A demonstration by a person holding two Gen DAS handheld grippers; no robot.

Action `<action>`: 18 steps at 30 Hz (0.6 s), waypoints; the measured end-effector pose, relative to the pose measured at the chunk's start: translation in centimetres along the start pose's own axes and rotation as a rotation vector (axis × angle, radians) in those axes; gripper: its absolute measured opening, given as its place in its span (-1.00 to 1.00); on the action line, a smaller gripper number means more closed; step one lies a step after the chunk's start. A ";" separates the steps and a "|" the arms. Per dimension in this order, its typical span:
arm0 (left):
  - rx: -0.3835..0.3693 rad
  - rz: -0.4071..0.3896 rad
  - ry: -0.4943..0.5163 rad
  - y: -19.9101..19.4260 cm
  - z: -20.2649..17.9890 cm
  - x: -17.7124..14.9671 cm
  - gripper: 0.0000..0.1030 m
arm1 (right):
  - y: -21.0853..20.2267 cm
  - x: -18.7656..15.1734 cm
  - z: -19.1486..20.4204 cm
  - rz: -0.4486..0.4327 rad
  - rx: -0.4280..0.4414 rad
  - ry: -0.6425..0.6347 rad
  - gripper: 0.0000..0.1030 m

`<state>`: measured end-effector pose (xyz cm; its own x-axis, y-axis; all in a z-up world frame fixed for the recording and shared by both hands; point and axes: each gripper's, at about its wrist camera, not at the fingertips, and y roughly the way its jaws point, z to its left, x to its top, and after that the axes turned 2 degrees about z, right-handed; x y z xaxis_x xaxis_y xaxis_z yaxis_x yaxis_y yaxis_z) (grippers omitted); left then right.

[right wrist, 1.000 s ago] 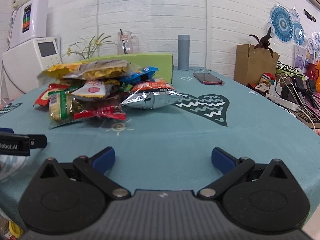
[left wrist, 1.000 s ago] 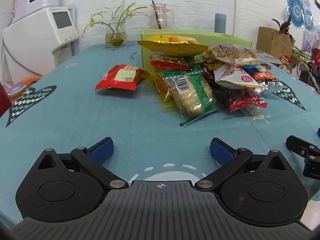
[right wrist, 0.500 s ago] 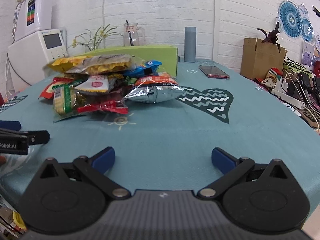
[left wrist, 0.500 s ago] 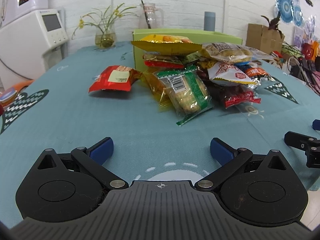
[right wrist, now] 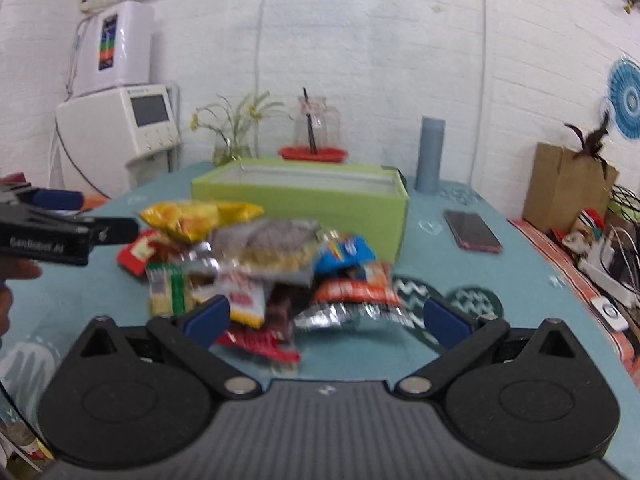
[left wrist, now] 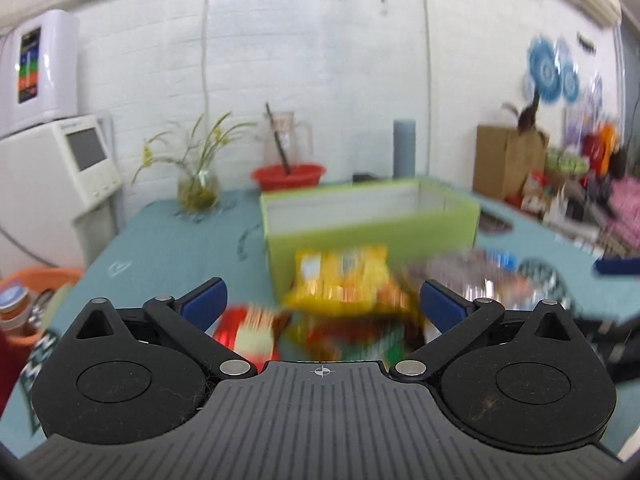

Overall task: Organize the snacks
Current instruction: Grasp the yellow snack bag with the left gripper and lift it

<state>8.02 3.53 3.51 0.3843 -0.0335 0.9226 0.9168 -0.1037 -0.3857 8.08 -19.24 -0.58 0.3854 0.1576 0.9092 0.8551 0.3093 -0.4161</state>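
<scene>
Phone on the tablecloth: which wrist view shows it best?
The right wrist view. The phone lies flat and unobstructed on the teal tablecloth, right of the green box. In the left wrist view only a blurred dark shape shows beside the box, too smeared to identify.

Motion blur smears the heap of crinkly snack packets [left wrist: 360,300] in both wrist views.

Printing on the yellow crisp bag [left wrist: 344,280] is unreadable; the red foil packet [left wrist: 244,330] sits partly behind the left gripper's [left wrist: 322,300] body. The lime-green cardboard box's [right wrist: 300,200] floor is hidden by its walls, and the right gripper [left wrist: 616,266] is cut off at the frame edge.
</scene>
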 end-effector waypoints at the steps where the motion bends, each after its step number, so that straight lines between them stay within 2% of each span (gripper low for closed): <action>1: -0.043 0.016 -0.019 1.0 0.6 1.1 0.80 | 0.8 0.8 0.1 0.001 0.031 0.013 0.99; 4: -0.113 0.109 -0.056 4.9 2.0 2.9 0.80 | 3.1 3.1 1.4 -0.003 0.137 0.018 0.99; 7: -0.123 0.176 -0.058 7.8 3.2 3.8 0.79 | 4.8 4.7 3.7 0.002 0.236 -0.043 0.99; 11: -0.238 0.248 -0.093 10.0 4.8 4.4 0.79 | 8.1 5.7 5.8 0.065 0.357 -0.026 0.99; 14: -0.305 0.304 -0.131 11.3 5.8 4.1 0.77 | 10.6 5.6 6.6 0.132 0.371 0.007 0.99; 15: -0.309 0.314 -0.129 11.7 5.9 3.9 0.74 | 11.2 5.5 6.8 0.143 0.373 0.010 0.99; 16: -0.288 0.321 -0.123 12.0 6.0 3.7 0.59 | 11.7 5.5 6.9 0.156 0.376 0.018 0.98; 18: -0.292 0.329 -0.126 12.4 6.5 3.2 0.53 | 12.5 5.6 7.0 0.175 0.387 0.032 0.98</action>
<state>21.28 8.57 1.60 0.6766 0.0076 0.7363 0.6818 -0.3842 -0.6225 18.49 -7.89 -0.81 0.5295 0.2114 0.8216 0.5849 0.6104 -0.5341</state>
